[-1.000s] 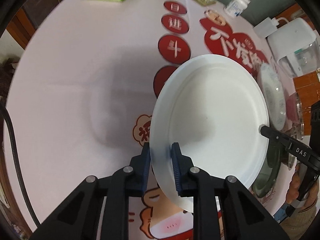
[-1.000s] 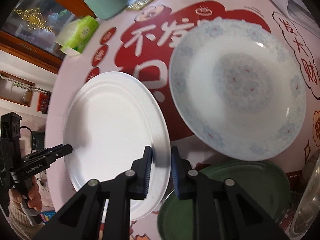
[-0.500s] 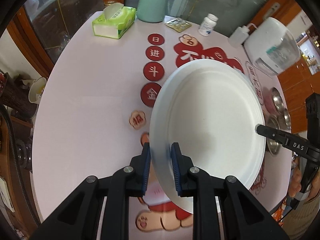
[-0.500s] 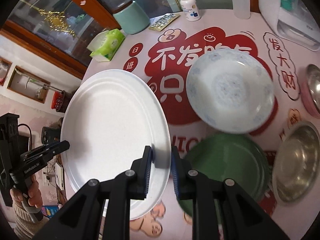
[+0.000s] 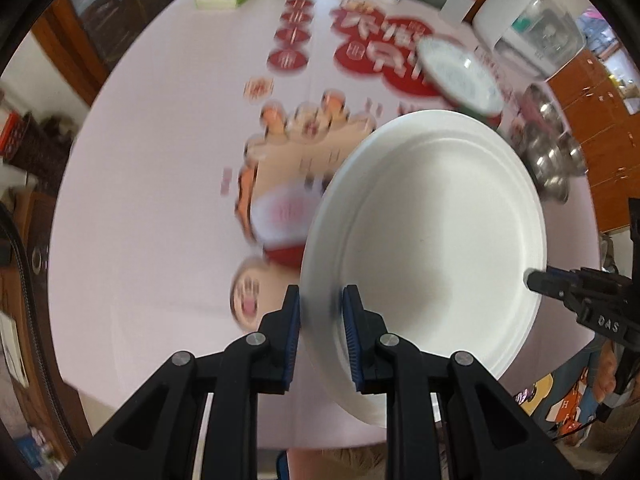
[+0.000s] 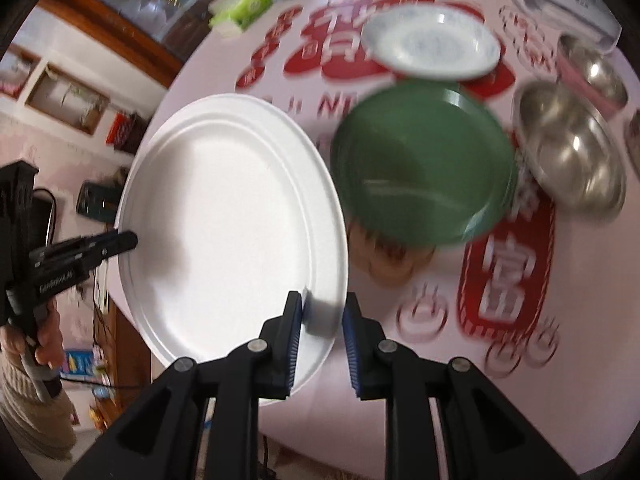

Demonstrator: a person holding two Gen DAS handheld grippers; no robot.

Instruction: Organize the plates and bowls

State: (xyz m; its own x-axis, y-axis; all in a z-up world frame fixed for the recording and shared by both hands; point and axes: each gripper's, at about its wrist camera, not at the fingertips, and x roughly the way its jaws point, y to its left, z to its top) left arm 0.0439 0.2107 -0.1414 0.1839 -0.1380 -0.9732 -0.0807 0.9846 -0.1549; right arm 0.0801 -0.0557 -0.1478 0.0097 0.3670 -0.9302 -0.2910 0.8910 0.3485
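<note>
Right wrist view: right gripper point(image 6: 322, 322) and left gripper point(image 6: 124, 240) pinch opposite rims of the white plate point(image 6: 228, 220); green plate point(image 6: 424, 164) lies upper right.

The right gripper point(image 6: 320, 322) at lower centre has the white plate's point(image 6: 224, 224) rim between its jaws, which have just been opening. The left gripper point(image 6: 124, 242) meets the plate's far edge at left. At upper right sit a green plate point(image 6: 424, 164), patterned plate point(image 6: 432, 42) and steel bowl point(image 6: 572, 148).
</note>
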